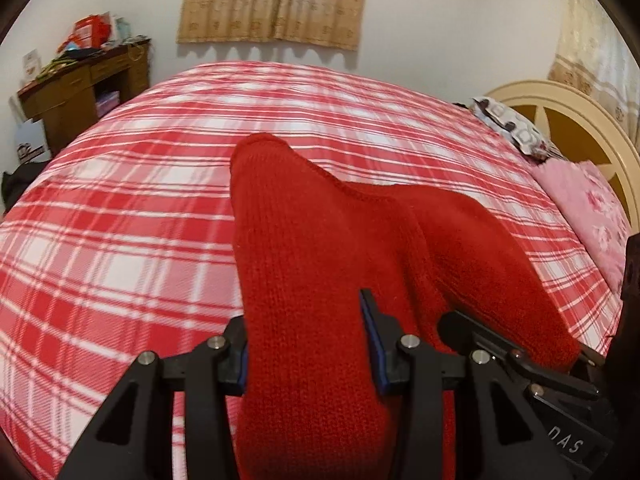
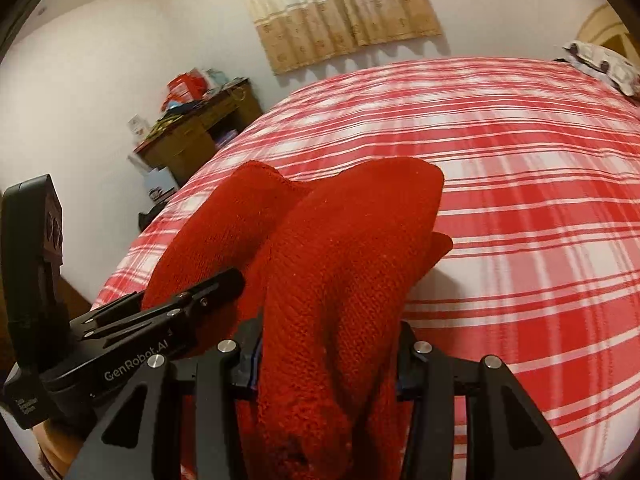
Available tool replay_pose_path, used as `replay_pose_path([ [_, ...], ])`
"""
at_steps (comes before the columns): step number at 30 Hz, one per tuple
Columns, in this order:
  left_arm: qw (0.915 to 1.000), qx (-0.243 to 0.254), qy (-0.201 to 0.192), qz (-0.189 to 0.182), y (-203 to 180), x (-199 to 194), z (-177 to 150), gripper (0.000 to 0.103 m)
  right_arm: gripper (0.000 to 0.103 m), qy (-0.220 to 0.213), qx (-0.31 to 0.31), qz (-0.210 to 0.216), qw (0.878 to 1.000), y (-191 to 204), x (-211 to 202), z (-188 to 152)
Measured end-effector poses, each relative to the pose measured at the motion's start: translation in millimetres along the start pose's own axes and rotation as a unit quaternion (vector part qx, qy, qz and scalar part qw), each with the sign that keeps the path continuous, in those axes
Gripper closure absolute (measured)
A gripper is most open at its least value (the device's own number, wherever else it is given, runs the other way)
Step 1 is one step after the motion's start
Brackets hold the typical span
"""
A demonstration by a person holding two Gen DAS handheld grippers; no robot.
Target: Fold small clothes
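Note:
A red knitted garment (image 1: 312, 248) is draped over both grippers above the red-and-white plaid bed (image 1: 120, 208). My left gripper (image 1: 308, 344) has its jaws closed on a thick fold of the knit. My right gripper (image 2: 328, 356) is likewise shut on a bunch of the same red garment (image 2: 340, 264). The two grippers are side by side: the right one shows at the lower right of the left wrist view (image 1: 520, 360), the left one at the lower left of the right wrist view (image 2: 168, 320). The fingertips are hidden under the cloth.
A wooden desk (image 1: 80, 92) piled with clutter stands at the far left by the wall. Pillows (image 1: 588, 208) and a cream headboard (image 1: 568, 108) lie at the right end of the bed. A curtained window (image 1: 276, 0) is behind the bed.

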State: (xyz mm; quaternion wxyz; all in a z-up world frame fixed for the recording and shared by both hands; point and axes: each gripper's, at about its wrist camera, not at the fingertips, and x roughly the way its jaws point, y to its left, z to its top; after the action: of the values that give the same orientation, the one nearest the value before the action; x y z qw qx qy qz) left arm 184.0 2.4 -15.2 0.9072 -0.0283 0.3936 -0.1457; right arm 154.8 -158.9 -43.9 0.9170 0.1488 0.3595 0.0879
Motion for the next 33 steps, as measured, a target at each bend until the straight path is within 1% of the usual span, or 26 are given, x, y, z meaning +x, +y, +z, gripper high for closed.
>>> replay_pose_path([
  [5,0.9993,-0.032,-0.005,0.021,38.4,-14.5,-5.4,0.058,0.057,0.008,-0.028,0.023,0.999,40.1,14.8,2.2],
  [10,0.9975,-0.044,-0.026,0.049,71.8,-34.8,-7.4,0.058,0.057,0.012,-0.056,0.052,0.997,79.4,30.5,9.2],
  [15,0.9938,-0.067,-0.045,0.077,112.4,-55.5,-8.9,0.058,0.057,0.018,-0.078,0.085,0.993,123.8,49.4,12.9],
  [20,0.9875,-0.082,-0.060,0.120,154.5,-72.7,-8.8,0.058,0.057,0.032,-0.089,0.126,0.987,172.5,78.9,16.7],
  [26,0.9793,-0.097,-0.071,0.162,199.9,-86.9,-4.6,0.058,0.057,0.036,-0.108,0.167,0.979,223.5,110.7,19.7],
  [30,0.9720,-0.103,-0.081,0.195,228.1,-94.5,-1.0,0.058,0.057,0.041,-0.121,0.196,0.972,259.0,135.9,20.0],
  [33,0.9657,-0.107,-0.087,0.220,250.0,-98.2,0.4,0.058,0.057,0.043,-0.125,0.217,0.967,278.6,157.7,21.1],
])
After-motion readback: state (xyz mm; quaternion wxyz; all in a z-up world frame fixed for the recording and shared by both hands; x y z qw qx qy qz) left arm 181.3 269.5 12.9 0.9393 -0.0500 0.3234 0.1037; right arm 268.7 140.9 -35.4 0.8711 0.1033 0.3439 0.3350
